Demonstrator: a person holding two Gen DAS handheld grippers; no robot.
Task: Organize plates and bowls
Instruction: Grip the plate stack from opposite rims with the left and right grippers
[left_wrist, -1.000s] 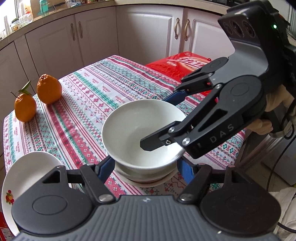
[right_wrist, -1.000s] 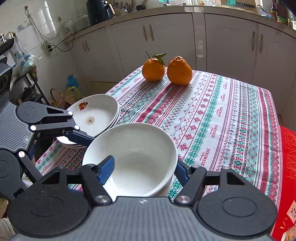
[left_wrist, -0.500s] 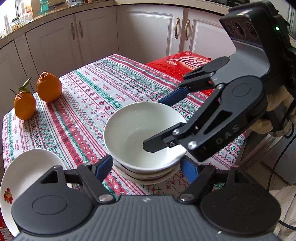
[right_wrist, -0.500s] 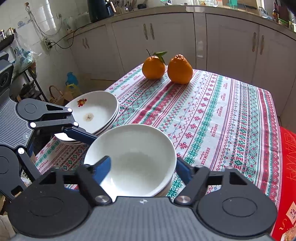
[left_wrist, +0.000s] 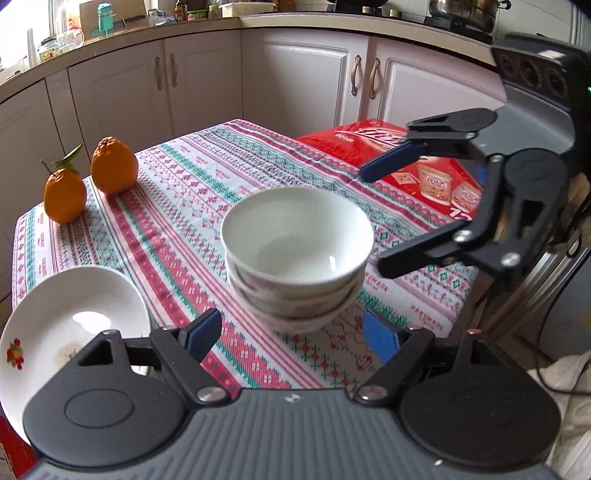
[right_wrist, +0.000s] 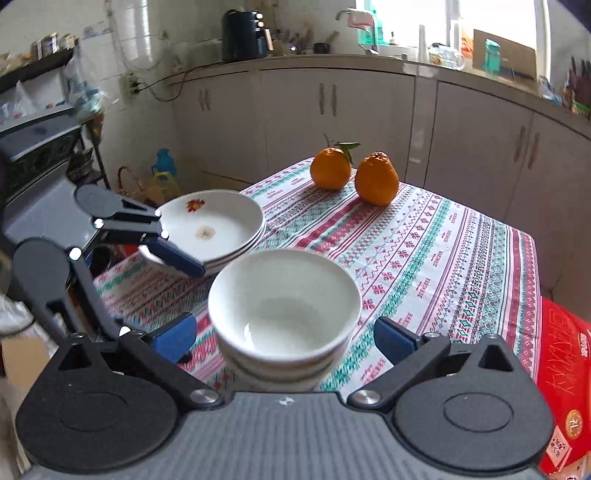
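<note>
White bowls are stacked near the tablecloth edge; left gripper and right gripper are spread, touching nothing.

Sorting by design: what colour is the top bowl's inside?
Plain white; the top bowl shows best in the left wrist view.
</note>
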